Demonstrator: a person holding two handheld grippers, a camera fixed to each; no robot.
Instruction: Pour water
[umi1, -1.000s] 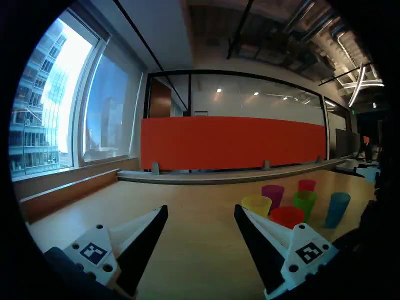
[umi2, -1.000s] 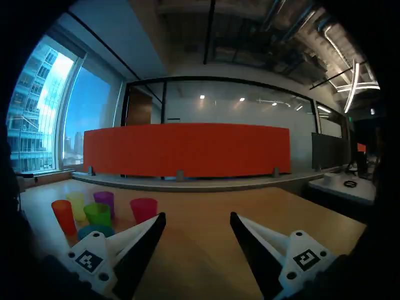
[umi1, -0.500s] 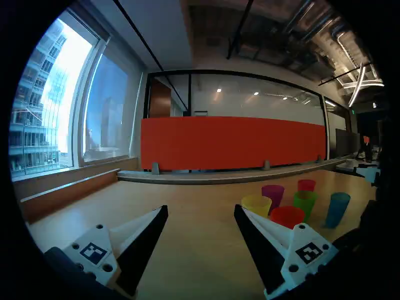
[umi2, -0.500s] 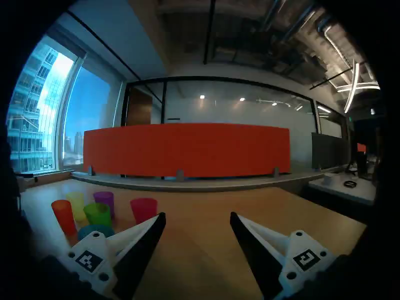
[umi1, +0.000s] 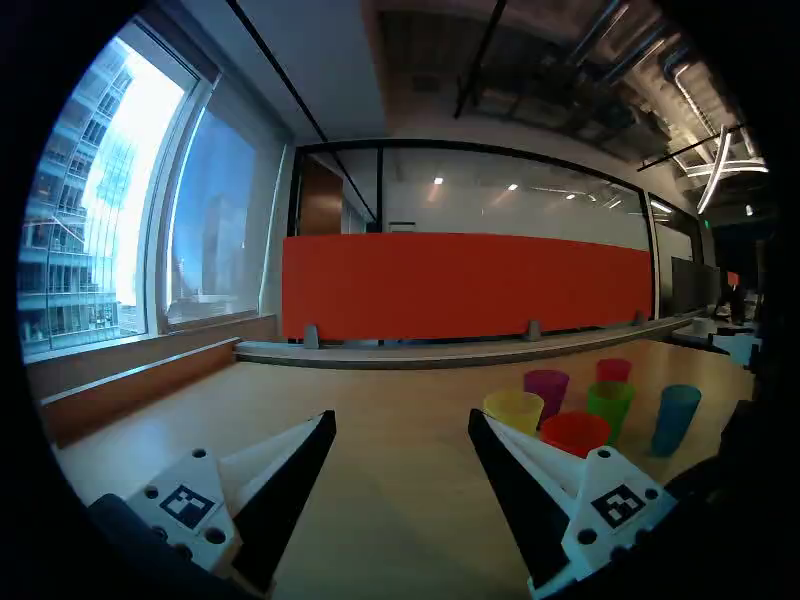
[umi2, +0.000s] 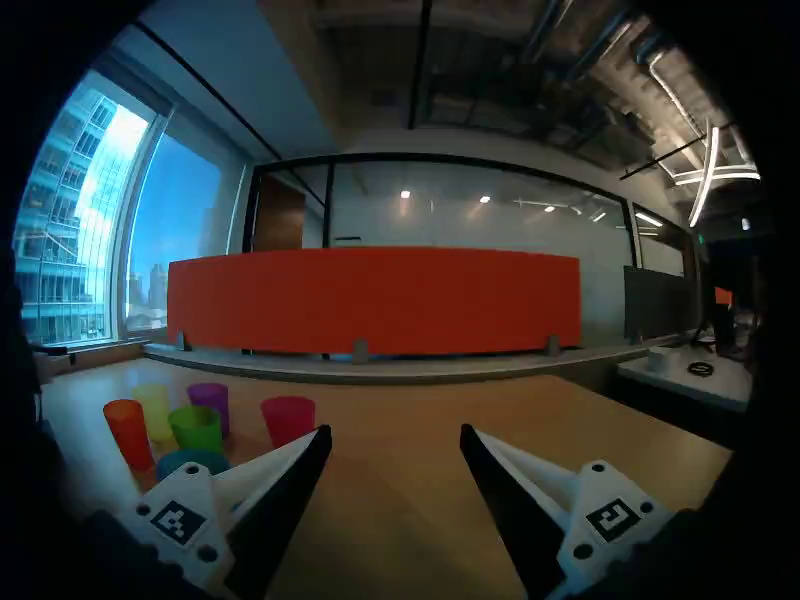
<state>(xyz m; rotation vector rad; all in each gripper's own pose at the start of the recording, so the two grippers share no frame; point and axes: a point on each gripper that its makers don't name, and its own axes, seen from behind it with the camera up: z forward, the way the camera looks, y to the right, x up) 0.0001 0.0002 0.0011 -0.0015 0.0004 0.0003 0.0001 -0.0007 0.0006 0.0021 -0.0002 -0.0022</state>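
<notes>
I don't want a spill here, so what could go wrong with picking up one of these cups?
The orange cup stands close beside the yellow cup and green cup, so the open left claw reaching for one might topple its neighbours.
In the right gripper view, the blue cup is partly hidden behind a finger of the right claw, so that approach could bump it.

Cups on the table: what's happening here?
Pouring hasn't started. The hand-held left gripper and right gripper hover low over the wooden table, both with jaws open and empty. Six coloured cups stand upright in a cluster, off to the left gripper's right and the right gripper's left. None is gripped.
</notes>
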